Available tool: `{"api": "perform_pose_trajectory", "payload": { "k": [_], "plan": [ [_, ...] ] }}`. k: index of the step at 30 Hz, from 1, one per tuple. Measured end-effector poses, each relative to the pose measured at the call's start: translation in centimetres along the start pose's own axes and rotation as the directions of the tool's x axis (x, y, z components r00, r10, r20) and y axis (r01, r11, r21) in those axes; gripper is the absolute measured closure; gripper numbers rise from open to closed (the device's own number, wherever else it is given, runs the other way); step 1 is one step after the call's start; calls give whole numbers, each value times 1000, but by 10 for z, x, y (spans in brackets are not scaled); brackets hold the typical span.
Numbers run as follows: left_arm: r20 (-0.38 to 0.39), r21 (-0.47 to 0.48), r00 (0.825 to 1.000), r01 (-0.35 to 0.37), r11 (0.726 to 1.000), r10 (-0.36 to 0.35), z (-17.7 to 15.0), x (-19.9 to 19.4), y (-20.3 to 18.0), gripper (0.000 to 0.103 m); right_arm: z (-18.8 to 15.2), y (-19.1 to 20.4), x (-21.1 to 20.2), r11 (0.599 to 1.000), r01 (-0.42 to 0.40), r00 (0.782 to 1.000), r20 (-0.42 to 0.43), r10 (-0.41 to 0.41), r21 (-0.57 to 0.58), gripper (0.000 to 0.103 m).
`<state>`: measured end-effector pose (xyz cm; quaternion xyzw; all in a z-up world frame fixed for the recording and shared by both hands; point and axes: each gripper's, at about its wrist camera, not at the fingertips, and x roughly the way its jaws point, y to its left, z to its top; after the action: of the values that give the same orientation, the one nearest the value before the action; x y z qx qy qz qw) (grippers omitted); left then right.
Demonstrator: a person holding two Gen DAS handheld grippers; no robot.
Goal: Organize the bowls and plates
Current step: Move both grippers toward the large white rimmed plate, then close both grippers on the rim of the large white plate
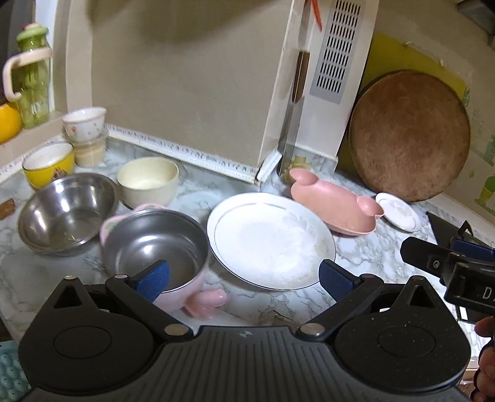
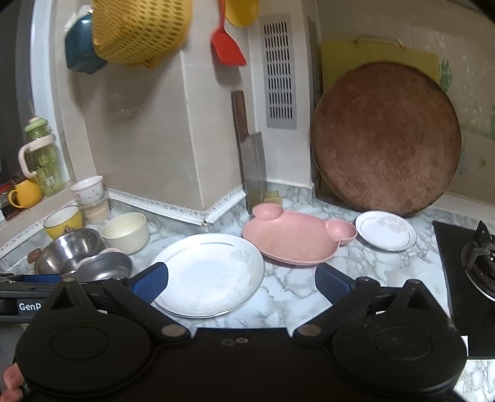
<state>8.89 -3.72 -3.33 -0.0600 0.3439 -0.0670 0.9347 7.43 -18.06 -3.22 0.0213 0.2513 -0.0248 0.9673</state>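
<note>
Marble-patterned film covers the tabletop (image 2: 309, 297), and we read little writing: "GenR", cut off, on the left claw's side in the right wrist view, and "D" on the right claw's body in the left wrist view.

We hold the left claw (image 1: 244, 278) spread wide and empty over the front edge, one blue pad above a steel-lined pink bowl (image 1: 154, 247), the other by the large white plate (image 1: 272, 241). Our right claw (image 2: 243, 283) is likewise spread and empty, framing the same plate from its other side.

Toward the left edge, the left view shows a steel bowl (image 1: 66, 213), a cream bowl (image 1: 148, 181), a yellow bowl (image 1: 48, 165) and a floral cup (image 1: 85, 122) stacked on another. Behind the plate lies a pink bear-shaped dish (image 1: 335, 204), then a small white saucer (image 1: 399, 211), near the back edge.

Only the right view shows the yellow colander (image 2: 139, 27), red spatula (image 2: 227, 46) and stove burner (image 2: 479, 259) at the right edge. Both show the cleaver (image 2: 252, 167), vent grille (image 2: 278, 71) and round wooden board (image 2: 386, 139) leaning against the beige wall.
</note>
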Motion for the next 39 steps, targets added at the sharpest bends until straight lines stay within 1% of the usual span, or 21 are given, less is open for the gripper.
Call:
{"api": "perform_pose_trajectory", "payload": {
  "k": [3, 6, 7, 10, 12, 15, 16, 18, 20, 21, 23, 24, 28, 29, 30, 32, 34, 35, 36, 37, 39],
  "plan": [
    [-35, -4, 999, 4, 1000, -4, 4, 19, -2, 0, 1, -11, 19, 1000, 1, 999, -36, 0, 12, 2],
    [-54, 7, 998, -19, 1000, 19, 13, 37, -4, 0, 2, -21, 38, 1000, 0, 998, -69, 1, 18, 4],
    [-52, 14, 999, -15, 1000, 16, 18, 43, -5, 0, 3, -25, 46, 1000, -3, 996, -85, 5, 21, 8],
    [-52, 41, 998, -23, 999, 25, 39, 62, -5, 0, 5, -33, 68, 999, -13, 991, -132, 18, 33, 12],
    [-62, 63, 997, -30, 998, 34, 53, 77, -4, 0, 7, -38, 83, 999, -26, 986, -162, 33, 43, 13],
    [-130, 92, 990, -36, 995, 48, 71, 109, -1, 0, 8, -43, 108, 999, -34, 976, -213, 43, 42, 15],
    [-154, 91, 986, -45, 995, 58, 75, 118, 1, 0, 8, -44, 117, 999, -34, 971, -234, 42, 40, 17],
    [-190, 91, 980, -37, 995, 54, 83, 135, 5, 0, 8, -47, 133, 998, -33, 961, -274, 46, 51, 21],
    [-216, 84, 975, -38, 996, 55, 90, 150, 8, 1, 7, -50, 149, 996, -33, 945, -322, 57, 80, 25],
    [-231, 69, 971, -41, 997, 56, 93, 157, 11, 1, 7, -52, 156, 995, -25, 937, -343, 58, 100, 27],
    [-266, 26, 963, -45, 999, 50, 99, 171, 18, 2, 7, -56, 170, 990, -19, 919, -388, 72, 140, 33],
    [-276, 20, 960, -50, 999, 53, 100, 176, 19, 6, 6, -58, 175, 987, -21, 910, -405, 86, 162, 37],
    [-332, 30, 941, -55, 998, 62, 102, 198, 24, 15, 1, -62, 192, 974, -26, 874, -468, 132, 226, 48],
    [-346, 26, 936, -54, 998, 60, 102, 202, 26, 20, 0, -62, 194, 972, -28, 870, -474, 138, 232, 50],
    [-358, 22, 932, -55, 998, 59, 101, 205, 27, 28, 0, -63, 197, 971, -29, 866, -480, 144, 239, 51],
    [-391, 11, 919, -52, 999, 53, 100, 214, 30, 37, -2, -64, 199, 964, -35, 859, -485, 164, 265, 55],
    [-406, -6, 912, -62, 998, 54, 99, 219, 32, 38, -2, -66, 201, 955, -36, 852, -490, 183, 293, 55],
    [-409, -16, 911, -61, 998, 49, 99, 219, 34, 40, -1, -67, 202, 951, -40, 850, -490, 194, 307, 56],
    [-412, -26, 910, -56, 998, 41, 99, 220, 35, 46, -1, -67, 203, 948, -41, 848, -491, 200, 316, 59],
    [-418, -33, 908, -51, 998, 32, 99, 221, 35, 48, -1, -67, 205, 946, -40, 846, -493, 204, 322, 64],
    [-426, -47, 904, -46, 998, 22, 99, 223, 36, 56, -1, -68, 208, 944, -41, 840, -500, 209, 326, 70]
  ]
}}
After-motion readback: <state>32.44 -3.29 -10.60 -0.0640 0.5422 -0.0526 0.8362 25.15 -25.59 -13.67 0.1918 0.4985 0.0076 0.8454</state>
